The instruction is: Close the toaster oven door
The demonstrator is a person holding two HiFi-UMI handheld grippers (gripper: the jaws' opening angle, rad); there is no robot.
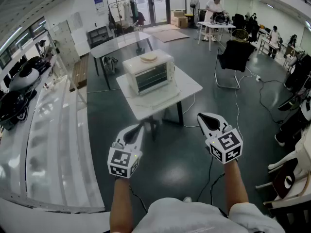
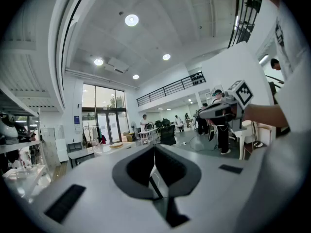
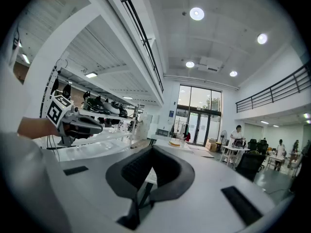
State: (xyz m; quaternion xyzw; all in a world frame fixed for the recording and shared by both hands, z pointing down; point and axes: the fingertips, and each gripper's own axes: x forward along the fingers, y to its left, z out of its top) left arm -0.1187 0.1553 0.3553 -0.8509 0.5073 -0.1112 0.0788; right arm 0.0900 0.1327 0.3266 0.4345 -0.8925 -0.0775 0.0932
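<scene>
The white toaster oven [image 1: 148,74] stands on a small white table [image 1: 187,89] ahead of me, its glass door upright against the front. A round flat tan thing [image 1: 148,58] lies on top of it. My left gripper [image 1: 134,131] and right gripper [image 1: 206,119] hang side by side in the air, well short of the table, both shut with nothing between the pads. In the left gripper view the jaws [image 2: 155,169] meet and the right gripper [image 2: 228,106] shows beside them. The right gripper view shows its jaws [image 3: 151,166] together too.
A black chair [image 1: 236,55] stands right of the table, with cables on the floor around it. A grey table [image 1: 119,42] is behind the oven. Long glass shelving [image 1: 48,110] runs along my left. People work at desks in the back right.
</scene>
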